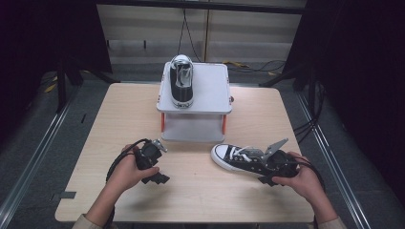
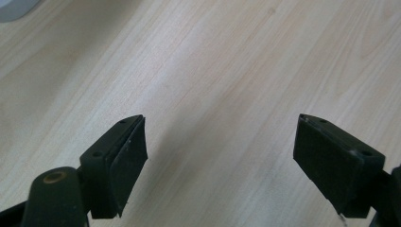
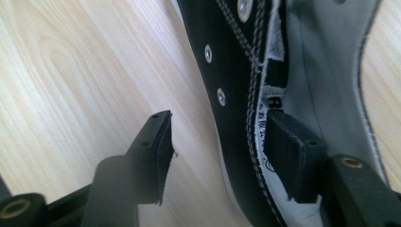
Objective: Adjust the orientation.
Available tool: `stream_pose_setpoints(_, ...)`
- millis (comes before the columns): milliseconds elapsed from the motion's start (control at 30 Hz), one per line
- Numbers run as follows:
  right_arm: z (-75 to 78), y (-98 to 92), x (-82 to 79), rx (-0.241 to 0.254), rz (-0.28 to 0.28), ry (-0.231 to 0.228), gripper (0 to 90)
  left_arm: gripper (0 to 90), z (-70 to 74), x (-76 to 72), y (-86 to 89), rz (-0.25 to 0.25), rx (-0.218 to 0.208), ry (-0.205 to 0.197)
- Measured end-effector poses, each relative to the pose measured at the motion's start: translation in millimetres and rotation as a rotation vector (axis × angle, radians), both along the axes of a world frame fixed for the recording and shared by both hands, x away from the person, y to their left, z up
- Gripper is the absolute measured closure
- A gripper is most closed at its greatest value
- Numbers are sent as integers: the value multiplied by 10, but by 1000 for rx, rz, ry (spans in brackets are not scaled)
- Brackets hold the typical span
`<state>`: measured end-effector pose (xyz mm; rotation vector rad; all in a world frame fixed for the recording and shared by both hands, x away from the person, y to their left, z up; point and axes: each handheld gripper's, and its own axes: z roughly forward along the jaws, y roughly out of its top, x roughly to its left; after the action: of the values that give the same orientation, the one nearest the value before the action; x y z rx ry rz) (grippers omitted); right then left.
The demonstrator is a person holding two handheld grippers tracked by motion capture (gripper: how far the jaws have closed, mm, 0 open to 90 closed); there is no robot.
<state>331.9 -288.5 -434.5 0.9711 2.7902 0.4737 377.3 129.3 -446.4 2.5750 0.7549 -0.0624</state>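
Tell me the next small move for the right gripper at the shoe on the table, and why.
Probably close the right gripper. Its jaws straddle the shoe's black side wall, one inside the opening, one outside with a gap left. The other shoe already sits on the stand.

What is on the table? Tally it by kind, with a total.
Black sneakers: 2, one on the table, one on the stand
White stand: 1
Handheld tongs: 2, left, right
Total: 5

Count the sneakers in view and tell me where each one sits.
2. One black canvas sneaker with white toe cap stands on the white two-tier stand at the table's far side. The other black canvas sneaker lies on the light wooden table, at the right hand-held gripper.
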Motion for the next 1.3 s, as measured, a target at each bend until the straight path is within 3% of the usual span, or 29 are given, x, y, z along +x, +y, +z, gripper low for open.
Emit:
stream_pose_setpoints(133, -39, 17, -2, -18, 4, 2, 488, 181, -21, 0, -1, 14, -20, 11)
stream_pose_setpoints(267, -77, 24, 8, -21, -23, 32, 576, 180, -73, -26, -10, 8, 7, 22)
stream_pose_setpoints(333, -84, 25, 6, -22, -26, 22, 599, 180, -74, -31, -11, 3, 3, 24)
stream_pose_setpoints(367, -77, 32, -4, -40, -38, 11, 666, 180, -64, -37, -17, -5, 4, 17)
stream_pose_setpoints(500, -74, 24, 6, -44, -59, 14, 754, 182, -44, -44, -14, 6, -1, 13)
stream_pose_setpoints(600, -69, 35, 12, -51, -62, 25, 784, 184, -19, -47, -6, 1, -9, 9)
stream_pose_setpoints(633, -64, 45, 14, -38, -63, 50, 840, 184, -15, -44, -4, -6, -6, 5)
stream_pose_setpoints(733, -59, 61, -15, -18, -55, 68, 858, 184, -16, -40, -7, -7, -5, 7)
stream_pose_setpoints(933, -46, 41, -66, -22, -75, 31, 860, 186, -12, -38, -6, -2, -6, 4)
stream_pose_setpoints(1033, -34, -27, -106, -24, -104, 14, 862, 186, -10, -37, -3, 4, -9, 7)
stream_pose_setpoints(1067, -26, -132, -128, -25, -149, -5, 862, 185, -3, -37, -2, 10, -10, 5)
stream_pose_setpoints(1100, -26, -132, -128, -25, -149, -5, 862, 186, -3, -37, -2, 10, -10, 5)
stream_pose_setpoints(1133, -16, -250, -134, -19, -201, -13, 863, 186, 4, -31, 2, 3, -9, 4)
stream_pose_setpoints(1233, -5, -333, -121, -21, -239, -20, 864, 186, 16, -28, -1, 8, -9, -1)
stream_pose_setpoints(1300, -5, -393, -59, 4, -306, -31, 863, 186, 28, -17, -13, 4, -9, -5)
